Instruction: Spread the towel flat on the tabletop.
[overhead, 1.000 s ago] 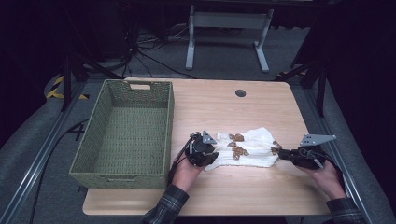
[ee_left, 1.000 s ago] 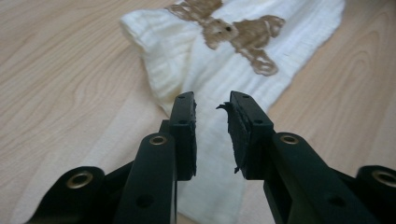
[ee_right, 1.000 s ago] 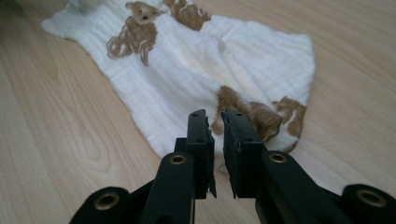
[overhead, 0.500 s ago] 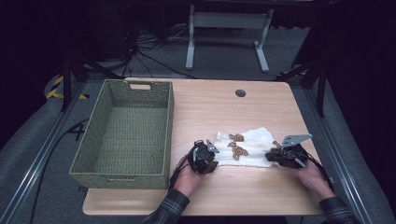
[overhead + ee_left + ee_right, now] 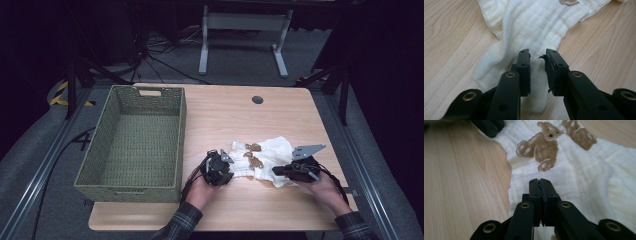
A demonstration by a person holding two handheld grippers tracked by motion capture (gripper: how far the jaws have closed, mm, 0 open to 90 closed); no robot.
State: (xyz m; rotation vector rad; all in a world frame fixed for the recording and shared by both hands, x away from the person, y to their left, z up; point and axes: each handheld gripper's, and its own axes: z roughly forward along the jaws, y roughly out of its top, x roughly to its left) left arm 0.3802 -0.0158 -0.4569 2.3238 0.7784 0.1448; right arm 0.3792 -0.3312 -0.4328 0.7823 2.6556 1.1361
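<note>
Hard to read from the high view: the jaws of either tool, small and dark against the white cloth [image 5: 260,162]. Lying toward the front right corner of the table [image 5: 230,115], rumpled, printed with brown teddy bears [image 5: 541,147]. In the right gripper view, cut off by the top edge at the second bear and by the right edge across the fabric. In the left gripper view, cut off at the top edge, with just a sliver of brown print.

Left gripper [image 5: 537,53]: released, a narrow gap between the jaws, low over the cloth's left end, white fabric seen through the gap. No telling whether a fold rises into it. In the high view [image 5: 227,170], at the cloth's left edge, held by the left hand [image 5: 200,190]. A dark, blurred piece of it also at the top left of the right gripper view [image 5: 487,126].

Right gripper [image 5: 540,181]: clenched, pads pressed flat together, over the cloth's near edge. Impossible to say whether any fabric is caught between them. In the high view [image 5: 276,171], at the cloth's right edge, in the right hand [image 5: 322,190].

Plaid sleeves [image 5: 182,222] cut off by the bottom edge.

Light wood-grain top, with a round dark grommet [image 5: 257,100] near the back edge. Along the left edge, a green woven basket [image 5: 150,90]. Beyond, a dim room: grey floor, a pale metal stand [image 5: 240,22], loose cables [image 5: 160,55], yellow-and-black tape [image 5: 62,92].
</note>
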